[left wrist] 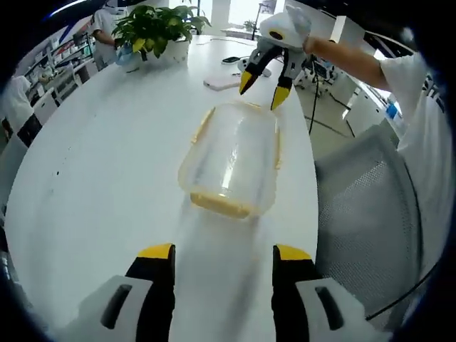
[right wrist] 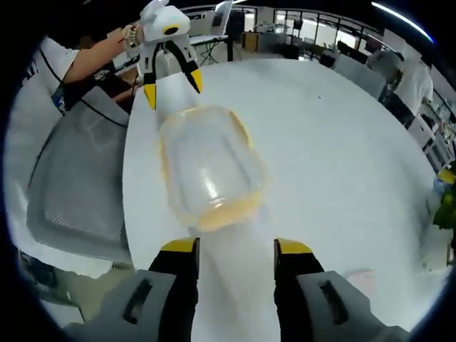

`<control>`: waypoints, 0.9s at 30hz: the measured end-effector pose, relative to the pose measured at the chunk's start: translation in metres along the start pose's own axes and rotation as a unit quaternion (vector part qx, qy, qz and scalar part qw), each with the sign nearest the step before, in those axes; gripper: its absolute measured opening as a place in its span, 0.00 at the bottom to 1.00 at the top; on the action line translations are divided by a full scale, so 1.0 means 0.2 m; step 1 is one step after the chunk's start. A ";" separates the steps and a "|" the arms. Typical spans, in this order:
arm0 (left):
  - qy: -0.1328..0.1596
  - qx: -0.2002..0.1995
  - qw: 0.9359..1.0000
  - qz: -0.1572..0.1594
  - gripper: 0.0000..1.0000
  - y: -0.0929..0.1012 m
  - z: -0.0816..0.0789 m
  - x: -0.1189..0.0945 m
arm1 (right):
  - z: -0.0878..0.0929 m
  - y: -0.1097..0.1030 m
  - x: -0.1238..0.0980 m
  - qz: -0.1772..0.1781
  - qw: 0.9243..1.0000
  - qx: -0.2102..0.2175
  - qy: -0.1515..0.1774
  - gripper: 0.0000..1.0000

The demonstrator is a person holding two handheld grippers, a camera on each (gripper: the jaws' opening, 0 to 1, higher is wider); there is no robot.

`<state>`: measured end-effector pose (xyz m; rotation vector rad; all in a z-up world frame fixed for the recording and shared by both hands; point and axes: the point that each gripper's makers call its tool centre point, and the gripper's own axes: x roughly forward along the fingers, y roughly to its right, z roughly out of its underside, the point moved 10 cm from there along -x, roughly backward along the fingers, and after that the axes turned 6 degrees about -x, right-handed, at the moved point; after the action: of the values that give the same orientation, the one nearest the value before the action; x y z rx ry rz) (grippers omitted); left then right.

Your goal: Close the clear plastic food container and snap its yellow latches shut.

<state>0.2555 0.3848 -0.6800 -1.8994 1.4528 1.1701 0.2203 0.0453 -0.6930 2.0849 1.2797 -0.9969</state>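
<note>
Both grippers, left (left wrist: 222, 260) and right (right wrist: 235, 256), gape around one clear container (left wrist: 231, 160) on the table (left wrist: 100, 157).

A clear plastic container (left wrist: 231, 160) with rounded corners lies on the white table, at centre in the left gripper view, its long axis running from 6 toward 12 o'clock. A yellow latch (left wrist: 222, 204) lies along its 6 o'clock end, and thin yellow trim edges its long sides. In the right gripper view the container (right wrist: 206, 165) sits just above centre, with a latch (right wrist: 226, 211) at its 6 o'clock end.
</note>
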 end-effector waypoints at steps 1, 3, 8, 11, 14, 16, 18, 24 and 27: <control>0.005 -0.006 1.000 -0.003 0.48 0.00 0.00 0.00 | -0.01 0.00 0.00 0.001 1.000 0.006 0.006 0.40; 0.008 -0.011 1.000 0.003 0.46 0.02 0.01 0.02 | -0.02 -0.01 -0.01 0.007 1.000 0.013 0.021 0.40; 0.024 -0.028 0.999 0.001 0.43 0.04 -0.01 0.05 | -0.08 -0.02 -0.03 0.032 0.998 0.021 0.056 0.35; 0.059 -0.032 0.998 -0.004 0.37 0.05 -0.05 0.03 | -0.09 -0.02 -0.02 0.041 0.996 0.043 0.069 0.35; 0.088 -0.032 0.996 -0.008 0.32 0.07 -0.07 0.02 | -0.08 -0.02 0.00 0.052 0.994 0.060 0.074 0.35; 0.121 -0.056 0.991 -0.007 0.32 0.08 -0.09 0.02 | -0.08 -0.03 0.02 0.058 0.992 0.076 0.079 0.35; 0.131 -0.081 0.988 -0.017 0.32 0.08 -0.09 0.01 | -0.08 -0.03 0.02 0.071 0.991 0.080 0.086 0.35; 0.156 -0.201 0.966 -0.036 0.38 0.06 -0.09 0.03 | -0.11 -0.03 0.03 0.104 0.978 0.145 0.112 0.29; 0.158 -0.254 0.953 -0.045 0.36 0.04 -0.09 0.05 | -0.11 -0.03 0.03 0.112 0.975 0.161 0.107 0.29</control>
<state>0.2546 0.3635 -0.6774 -2.5764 1.2771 1.3364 0.2241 0.0677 -0.6846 2.5785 0.9983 -0.9492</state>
